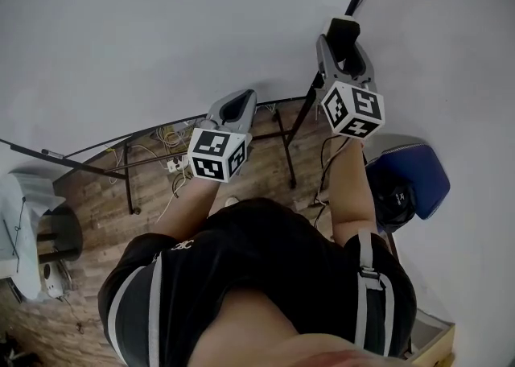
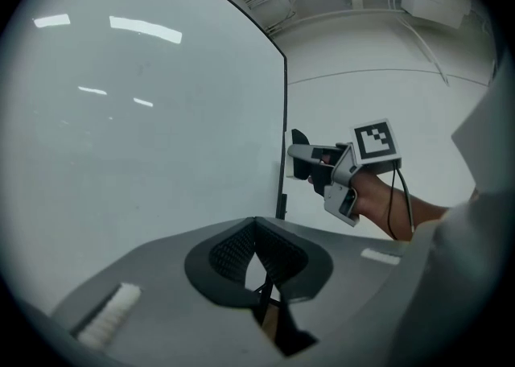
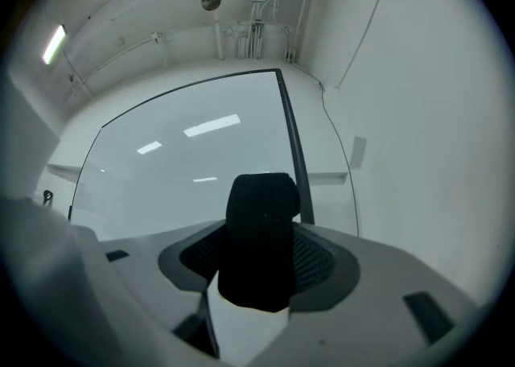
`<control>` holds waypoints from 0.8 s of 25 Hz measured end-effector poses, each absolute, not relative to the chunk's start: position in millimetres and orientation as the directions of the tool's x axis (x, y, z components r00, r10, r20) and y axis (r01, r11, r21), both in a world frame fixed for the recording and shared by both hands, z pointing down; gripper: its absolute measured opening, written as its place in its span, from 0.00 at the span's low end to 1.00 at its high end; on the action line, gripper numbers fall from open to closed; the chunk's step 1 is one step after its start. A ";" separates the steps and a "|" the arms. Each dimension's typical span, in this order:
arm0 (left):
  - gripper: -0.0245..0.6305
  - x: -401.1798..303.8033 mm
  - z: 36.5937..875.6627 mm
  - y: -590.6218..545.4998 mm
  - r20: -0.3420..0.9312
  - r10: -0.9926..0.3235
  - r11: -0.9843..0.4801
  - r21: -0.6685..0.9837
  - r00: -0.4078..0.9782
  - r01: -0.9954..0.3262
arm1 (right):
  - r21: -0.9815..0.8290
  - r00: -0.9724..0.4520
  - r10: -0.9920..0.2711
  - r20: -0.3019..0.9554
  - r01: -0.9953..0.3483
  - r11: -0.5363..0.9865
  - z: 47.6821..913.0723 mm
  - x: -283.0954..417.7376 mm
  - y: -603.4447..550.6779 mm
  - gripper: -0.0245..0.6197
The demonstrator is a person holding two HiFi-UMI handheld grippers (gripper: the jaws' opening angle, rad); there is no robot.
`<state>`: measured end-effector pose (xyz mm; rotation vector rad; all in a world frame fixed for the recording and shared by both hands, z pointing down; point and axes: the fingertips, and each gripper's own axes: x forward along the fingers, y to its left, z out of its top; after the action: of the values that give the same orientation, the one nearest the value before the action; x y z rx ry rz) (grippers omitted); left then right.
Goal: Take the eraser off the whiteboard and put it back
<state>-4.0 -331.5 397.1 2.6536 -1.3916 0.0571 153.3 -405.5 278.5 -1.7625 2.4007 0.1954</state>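
Black felt eraser pinched in our right claw, held up facing whiteboard near its right edge. Left claw pressed together, empty. Risks we see: skewed contact twists eraser loose; early release drops it to floor.

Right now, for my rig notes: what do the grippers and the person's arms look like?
The left gripper and right gripper are grey with dark ribbed pads, each bearing a black-and-white marker cube. A black cable runs from the right one. The person wears a black short-sleeved top with pale stripes.
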 end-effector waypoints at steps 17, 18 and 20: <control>0.05 -37.6 401.2 -330.9 0.105 -0.856 -0.496 0.112 0.507 -0.861 | 0.001 -0.344 -0.918 -0.197 -0.937 0.350 271.2 136.0 -459.7 0.41; 0.05 -38.6 401.3 -331.0 0.107 -0.856 -0.496 0.111 0.506 -0.861 | 0.003 -0.340 -0.918 -0.203 -0.938 0.346 270.6 135.5 -459.6 0.41; 0.05 -38.7 401.1 -331.9 0.108 -0.854 -0.499 0.109 0.509 -0.860 | 0.006 -0.338 -0.918 -0.209 -0.939 0.344 269.4 135.5 -459.3 0.41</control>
<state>-38.7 -331.9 401.1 2.5971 -1.4856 0.0603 135.5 -459.3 269.4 -1.6981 2.4328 0.1868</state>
